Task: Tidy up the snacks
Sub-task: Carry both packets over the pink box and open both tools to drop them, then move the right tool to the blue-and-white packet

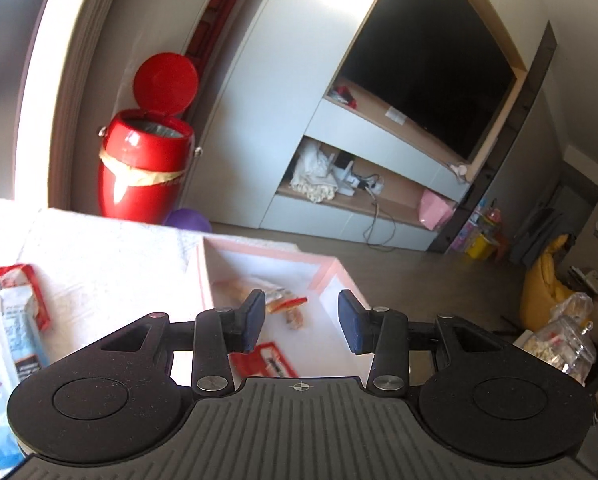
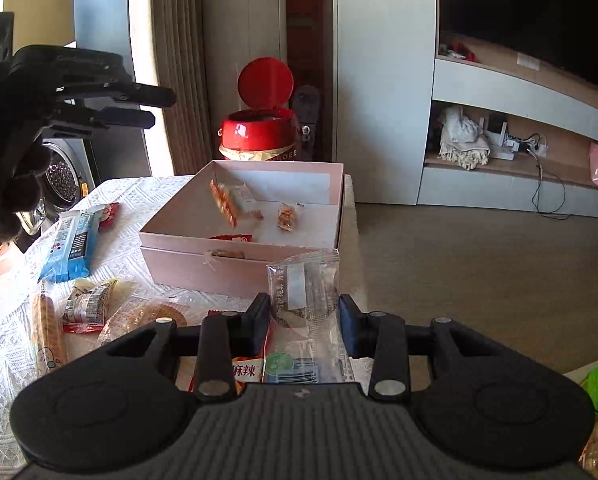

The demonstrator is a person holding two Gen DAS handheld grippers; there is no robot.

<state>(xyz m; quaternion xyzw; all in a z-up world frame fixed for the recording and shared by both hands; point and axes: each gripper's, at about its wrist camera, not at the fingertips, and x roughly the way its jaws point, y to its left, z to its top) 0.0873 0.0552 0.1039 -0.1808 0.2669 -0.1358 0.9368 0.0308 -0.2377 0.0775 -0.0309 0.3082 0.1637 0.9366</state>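
Your right gripper pinches a clear snack packet, the pads pressing its sides while the packet stands upright between them. It sits at 6 o'clock from the pink box, just short of the near wall. Inside the box lie an orange-striped packet toward 10 o'clock, a small orange snack near the middle, and a red wrapper against the near wall at 6 o'clock.

Your left gripper has its jaws apart with nothing between the blue pads; it hovers over the same box, whose contents show below it. In the right wrist view it appears high at 10 o'clock, held by a dark-gloved hand.

On the white patterned cloth, at 9 o'clock from the box, lies a blue-and-white packet. Nearer you at 8 o'clock lie a small red-and-silver packet, a long biscuit packet and a round cracker packet. A red wrapper with Chinese print lies directly under your right gripper.

Beyond the table, at 12 o'clock, stands a red bin with its lid up.
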